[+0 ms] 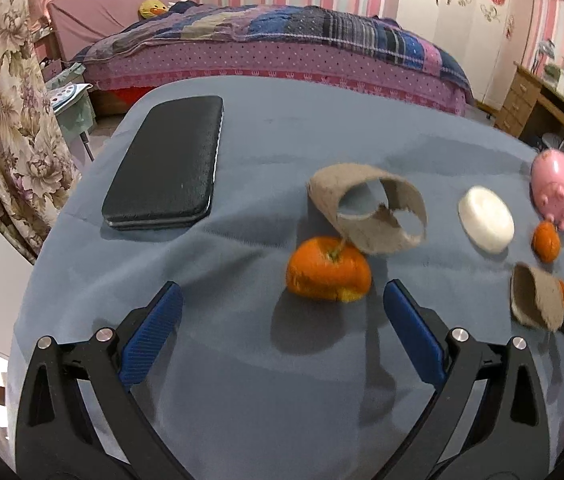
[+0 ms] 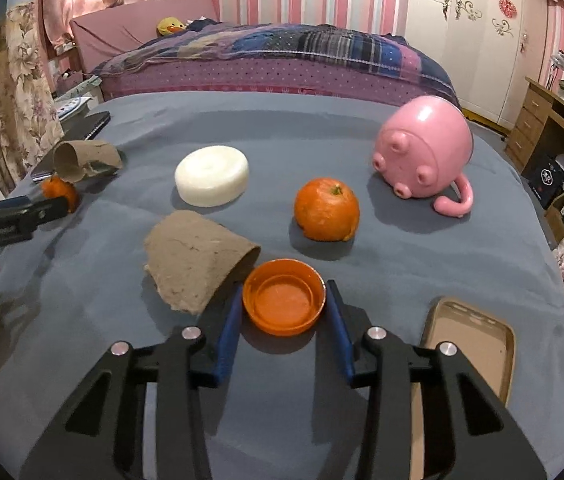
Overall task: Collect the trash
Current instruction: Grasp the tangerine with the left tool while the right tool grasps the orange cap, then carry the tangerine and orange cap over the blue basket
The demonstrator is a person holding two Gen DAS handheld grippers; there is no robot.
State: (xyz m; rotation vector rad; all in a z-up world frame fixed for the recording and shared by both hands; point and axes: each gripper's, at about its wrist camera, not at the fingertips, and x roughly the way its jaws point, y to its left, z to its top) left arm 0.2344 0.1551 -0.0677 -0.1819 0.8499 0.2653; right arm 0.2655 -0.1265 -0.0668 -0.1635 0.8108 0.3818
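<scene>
**Right claw clamped on an orange cap**

In the right wrist view, the right claw [image 2: 284, 307] sits low centre, its blue pads pressed against both sides of an orange cap [image 2: 284, 303] resting open side up on the blue-covered surface [image 2: 422, 248]. A torn cardboard tube [image 2: 197, 258] lies just left of the cap, touching it. Above them sit a white round block [image 2: 212, 176], a mandarin [image 2: 327, 210] and a pink pig-shaped cup [image 2: 422, 152] on its side.

In the left wrist view, the left claw [image 1: 282, 300] stands wide apart at the bottom, holding nothing. Another mandarin [image 1: 328, 270] lies just beyond its fingertips, touching a second torn tube [image 1: 366, 212]. A black case [image 1: 169, 164] lies at upper left.
</scene>
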